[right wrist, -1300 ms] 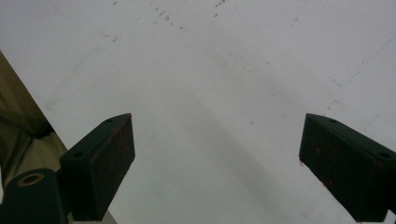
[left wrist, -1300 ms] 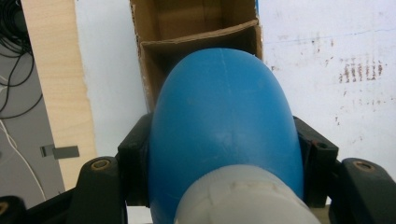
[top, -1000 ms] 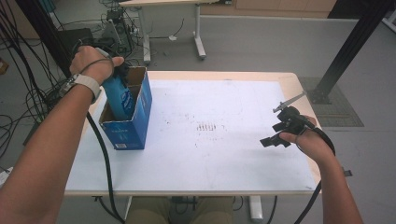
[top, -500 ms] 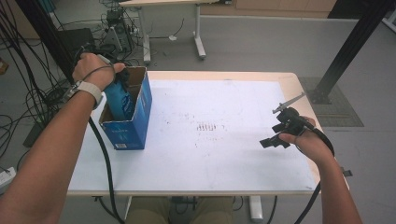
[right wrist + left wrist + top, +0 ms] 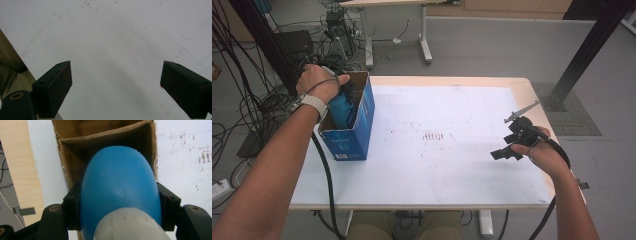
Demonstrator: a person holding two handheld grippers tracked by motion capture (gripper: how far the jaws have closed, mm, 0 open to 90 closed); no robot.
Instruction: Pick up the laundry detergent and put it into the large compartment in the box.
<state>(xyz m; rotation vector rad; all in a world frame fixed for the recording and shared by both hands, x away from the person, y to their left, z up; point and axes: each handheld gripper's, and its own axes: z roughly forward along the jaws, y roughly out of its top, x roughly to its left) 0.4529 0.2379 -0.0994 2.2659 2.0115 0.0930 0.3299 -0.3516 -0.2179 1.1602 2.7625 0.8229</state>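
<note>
Right gripper (image 5: 116, 87): near the table's right edge, jaws spread wide, nothing between them, bare white tabletop ahead.
Table (image 5: 452, 165): white, faintly stained, reddish marks between the two grippers.
Left gripper (image 5: 120, 207): clamped on both sides of a blue bottle (image 5: 120, 185), pointing down over the box.
Blue bottle: white end toward the gripper, rounded blue end inside the box opening.
Cardboard box (image 5: 357, 130): blue outside, top open, directly under the left gripper, at the table's left edge.
</note>
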